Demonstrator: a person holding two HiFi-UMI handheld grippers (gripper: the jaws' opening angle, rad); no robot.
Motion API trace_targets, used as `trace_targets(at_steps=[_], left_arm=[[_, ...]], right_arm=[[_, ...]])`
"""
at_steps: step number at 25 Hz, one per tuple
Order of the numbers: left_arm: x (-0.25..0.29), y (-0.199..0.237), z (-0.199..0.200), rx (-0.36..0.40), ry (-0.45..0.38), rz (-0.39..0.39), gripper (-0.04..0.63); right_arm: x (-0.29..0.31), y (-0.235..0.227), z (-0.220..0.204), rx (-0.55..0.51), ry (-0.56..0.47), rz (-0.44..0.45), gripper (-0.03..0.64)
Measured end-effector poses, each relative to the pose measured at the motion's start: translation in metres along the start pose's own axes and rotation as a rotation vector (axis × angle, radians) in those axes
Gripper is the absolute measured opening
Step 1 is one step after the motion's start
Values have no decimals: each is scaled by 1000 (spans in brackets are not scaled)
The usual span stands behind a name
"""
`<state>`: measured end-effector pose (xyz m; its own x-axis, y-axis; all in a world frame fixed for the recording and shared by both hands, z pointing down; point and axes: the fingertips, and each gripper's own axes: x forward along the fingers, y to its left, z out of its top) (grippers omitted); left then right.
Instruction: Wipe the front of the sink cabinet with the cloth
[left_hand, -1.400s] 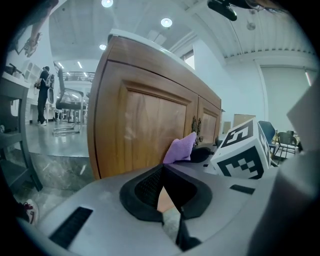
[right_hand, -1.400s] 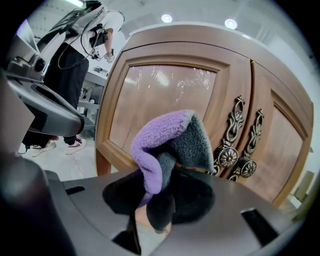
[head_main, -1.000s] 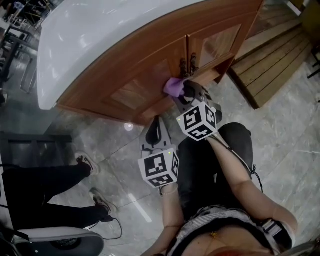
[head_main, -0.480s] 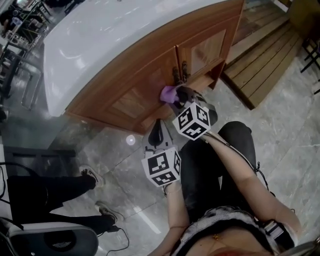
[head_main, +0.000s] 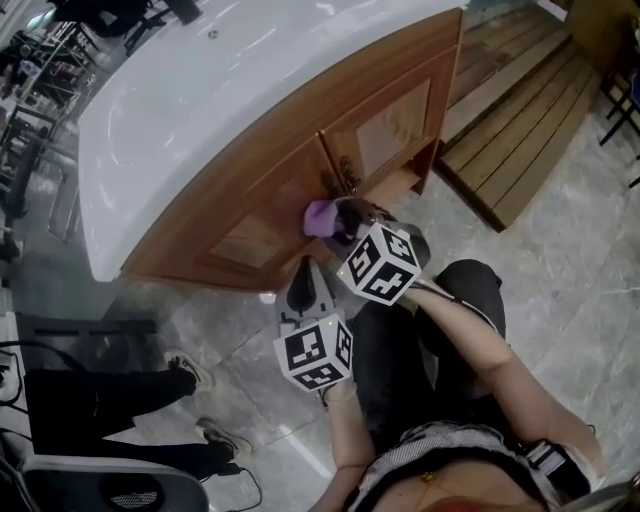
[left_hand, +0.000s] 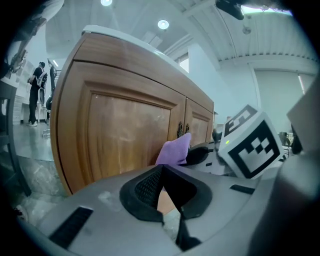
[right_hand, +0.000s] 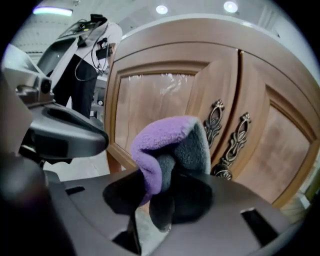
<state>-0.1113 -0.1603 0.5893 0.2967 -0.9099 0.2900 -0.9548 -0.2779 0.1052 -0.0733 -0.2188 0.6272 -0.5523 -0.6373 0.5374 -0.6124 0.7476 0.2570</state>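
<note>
**Spotter:** Which step are you on?

**Operator:** Mid-wipe, as I judge it. My right gripper (right_hand: 159, 197) has its jaws clamped on the purple-and-grey cloth (right_hand: 167, 147), which is bunched into a wad that sticks out past the tips. The wad sits against the left door (head_main: 262, 218) of the sink cabinet (head_main: 400, 75), low down and just beside the ornate pair of handles (right_hand: 226, 137). I can't tell from here how firmly it presses on the wood.

**Spotter:** And the other one?

**Operator:** My left gripper (left_hand: 162, 192) has its jaws drawn together on nothing. It is held back, below and just beside the right one, and points at the foot of the same door.

**Spotter:** How are the arms set?

**Operator:** The right forearm reaches forward from the body, marker cube (head_main: 381, 262) turned up towards the head camera. The left arm is tucked closer in, with its cube lower.

**Spotter:** What does the next move call for?

**Operator:** I'd say a steady sweep across the left panel with the wad kept flat on the wood. After that the right door (head_main: 395, 120) needs the same. I'd steer around the handles so the cloth doesn't snag.
</note>
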Motion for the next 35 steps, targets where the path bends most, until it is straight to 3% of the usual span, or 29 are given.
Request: trace_targets(at_steps=[4,14,19,30,35], left_arm=[[9,-17,14,4,-13,-34,0],[9,-56,55,39,-74,-113,0],[21,-82,77,72,-105,-157,0],[31,-95,80,104,-101,-176,0],[41,-104,74,107,-82,-193,0]], right_arm=[[-28,-10,11,2,-5,-2,176],[-106,-79,67,14,-153,-191,176],[-118,-113,78,11,-176,-255,177],[-110,-129,83,29,-220,-229,178],[-111,-151,70,31,-201,-273,178]])
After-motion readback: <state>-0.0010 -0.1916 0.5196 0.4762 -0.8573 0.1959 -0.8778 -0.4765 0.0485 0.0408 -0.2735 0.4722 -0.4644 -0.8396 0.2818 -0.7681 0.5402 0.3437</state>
